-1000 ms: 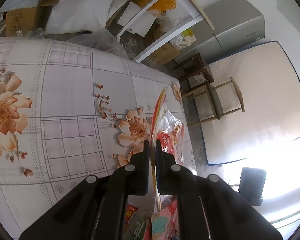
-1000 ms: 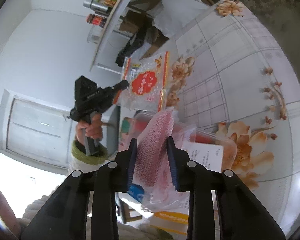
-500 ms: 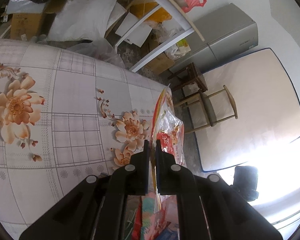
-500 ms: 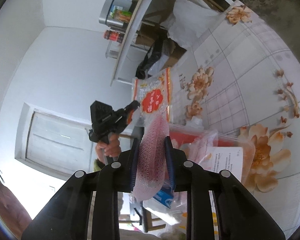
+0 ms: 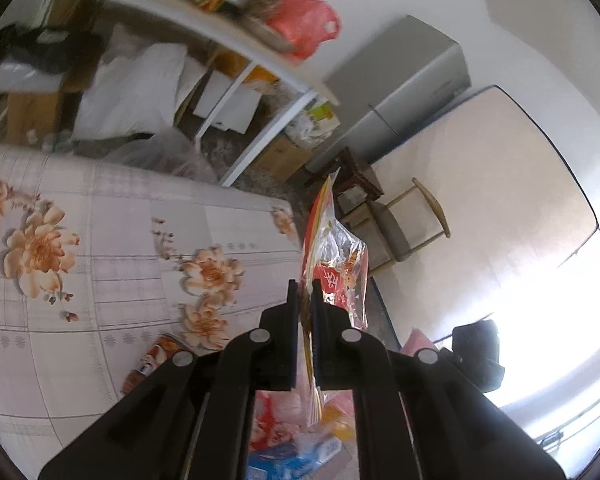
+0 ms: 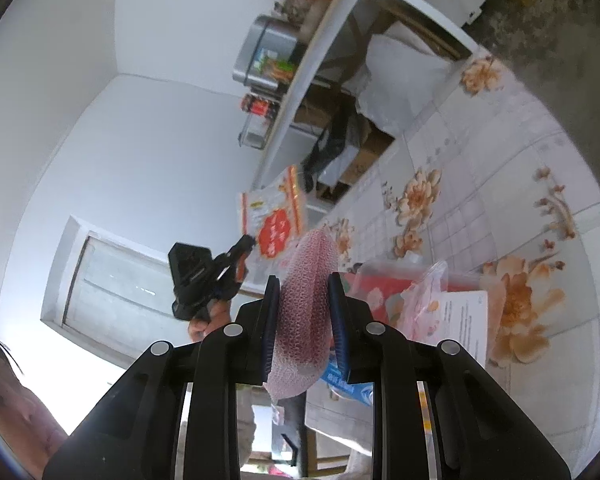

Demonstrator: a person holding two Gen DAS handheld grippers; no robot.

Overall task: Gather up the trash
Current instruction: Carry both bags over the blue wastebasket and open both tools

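Left claw (image 5: 305,298) pinches a crinkly clear-and-red snack wrapper (image 5: 336,264); right claw (image 6: 304,284) grips pink foam netting (image 6: 306,304)

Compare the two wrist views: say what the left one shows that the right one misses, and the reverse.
Only the left wrist view shows the grey fridge and the wooden chair.

Only the right wrist view shows the pink foam net clamped in the right gripper, and the person's hand.

Both show the snack bag pinched by the left gripper, and the floral table.
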